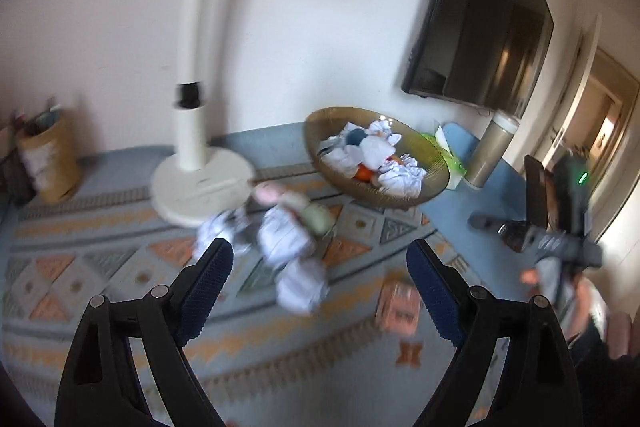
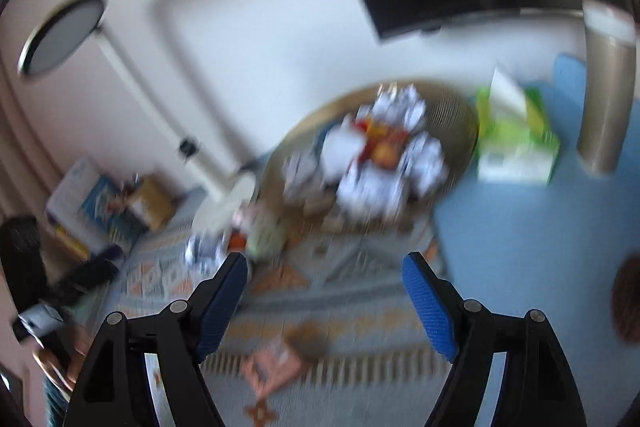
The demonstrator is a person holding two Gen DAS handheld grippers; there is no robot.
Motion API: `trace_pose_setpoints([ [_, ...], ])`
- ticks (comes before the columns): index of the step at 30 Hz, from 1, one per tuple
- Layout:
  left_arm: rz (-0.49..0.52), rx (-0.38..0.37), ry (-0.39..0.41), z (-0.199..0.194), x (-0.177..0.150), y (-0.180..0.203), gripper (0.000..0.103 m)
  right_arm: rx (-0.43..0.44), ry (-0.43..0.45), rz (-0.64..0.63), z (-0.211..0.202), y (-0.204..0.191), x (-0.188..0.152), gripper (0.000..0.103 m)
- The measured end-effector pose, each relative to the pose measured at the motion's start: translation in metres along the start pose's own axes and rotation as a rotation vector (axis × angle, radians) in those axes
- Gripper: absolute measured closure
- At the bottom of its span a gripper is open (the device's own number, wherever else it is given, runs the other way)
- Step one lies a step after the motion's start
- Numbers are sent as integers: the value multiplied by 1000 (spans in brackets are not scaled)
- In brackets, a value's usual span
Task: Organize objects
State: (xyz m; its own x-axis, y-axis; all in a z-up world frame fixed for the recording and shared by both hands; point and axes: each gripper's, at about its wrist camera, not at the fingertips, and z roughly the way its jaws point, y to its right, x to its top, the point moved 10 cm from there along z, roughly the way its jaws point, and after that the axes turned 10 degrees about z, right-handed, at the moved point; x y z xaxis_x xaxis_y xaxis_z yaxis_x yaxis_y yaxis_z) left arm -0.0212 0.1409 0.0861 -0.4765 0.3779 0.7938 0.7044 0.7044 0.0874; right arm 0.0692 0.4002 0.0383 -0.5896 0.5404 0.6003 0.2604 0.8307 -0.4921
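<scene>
On patterned woven rug point(image 1: 120, 267), ribbed round basket point(image 1: 430, 167) of crumpled white paper point(image 1: 400, 177).

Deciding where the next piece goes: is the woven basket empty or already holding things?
Holding things: the basket has several crumpled white cloths and something orange inside.

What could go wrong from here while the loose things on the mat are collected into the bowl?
1. The bowl is already heaped with crumpled white cloths, so more may slide out.
2. The loose white bundles lie close to the lamp base; the open left claw might bump it.
3. The right claw is also open and empty, and both views are blurred, so a quick grab could miss.
</scene>
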Motion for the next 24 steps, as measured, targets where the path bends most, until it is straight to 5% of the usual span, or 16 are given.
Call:
trace_pose_setpoints([
  [1, -17, 28, 6, -12, -11, -8, 0, -7, -5, -8, 4, 1, -12, 16],
  [6, -127, 182, -36, -12, -78, -54, 1, -68, -15, 0, 38, 9, -67, 15],
  [10, -165, 282, -104, 16, -120, -81, 2, -103, 4, -65, 31, -4, -68, 15],
  [13, -176, 313, -143, 29, -130, -87, 3, -51, -57, -41, 26, -16, -82, 15],
  [17, -165, 182, -163, 34, -127, -70, 3, -161, -240, 1, 44, -17, -123, 14],
  [24, -114, 0, -170, 78, -86, -27, 3, -325, -147, -80, 69, -37, -122, 21],
])
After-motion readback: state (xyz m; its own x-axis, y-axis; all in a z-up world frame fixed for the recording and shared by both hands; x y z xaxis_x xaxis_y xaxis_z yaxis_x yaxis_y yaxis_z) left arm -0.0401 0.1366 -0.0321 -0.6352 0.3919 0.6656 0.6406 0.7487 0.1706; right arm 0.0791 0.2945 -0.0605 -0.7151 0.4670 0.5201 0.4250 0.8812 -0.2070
